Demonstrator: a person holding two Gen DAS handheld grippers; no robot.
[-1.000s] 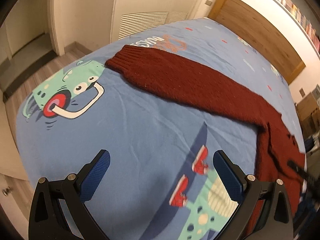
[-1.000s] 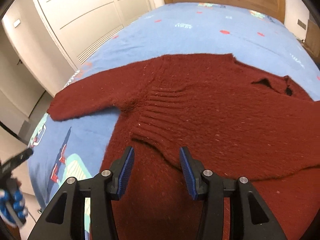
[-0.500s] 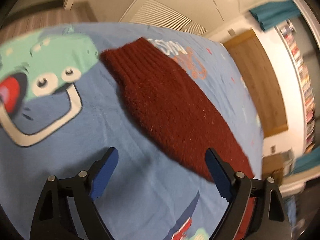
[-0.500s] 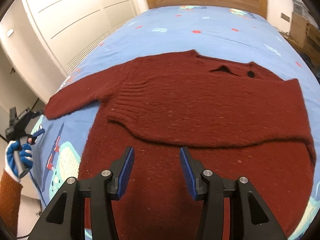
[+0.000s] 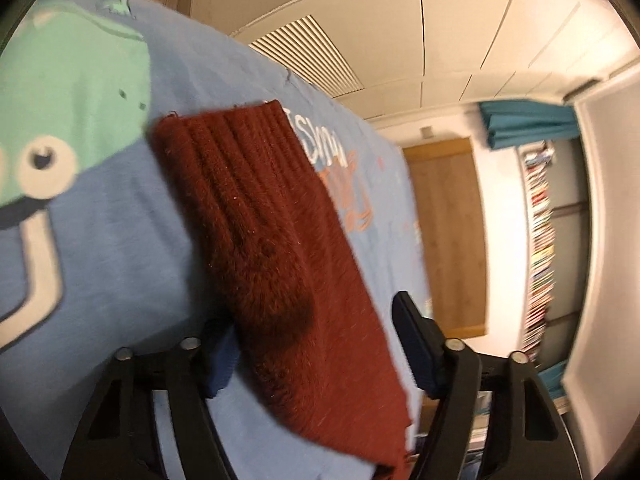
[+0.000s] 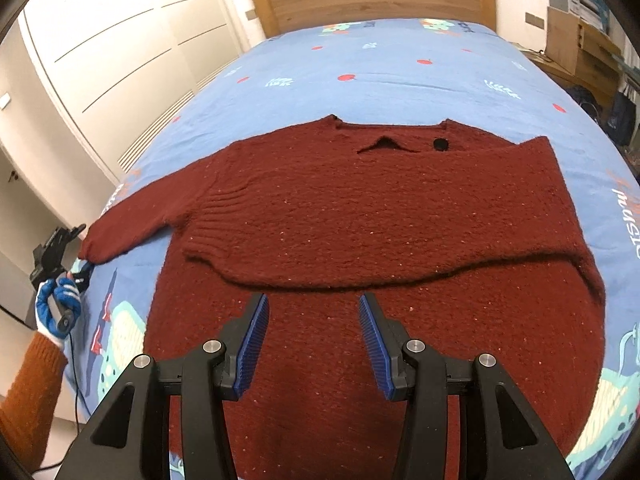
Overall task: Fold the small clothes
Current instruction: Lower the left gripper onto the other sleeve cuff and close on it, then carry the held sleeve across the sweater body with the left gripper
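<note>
Flanking sweater sleeve (image 5: 276, 264): open L tongs (image 5: 316, 344).

left wrist view, tilted. a dark red knitted sleeve (image 5: 272, 264) lies along a blue printed bedsheet (image 5: 104, 248), ribbed cuff at the far end. the left gripper (image 5: 316, 344) has its jaws spread, one to either side of the sleeve. a white wardrobe (image 5: 420, 32), wooden headboard (image 5: 448, 236) and bookshelf (image 5: 540, 248) stand behind.
</note>
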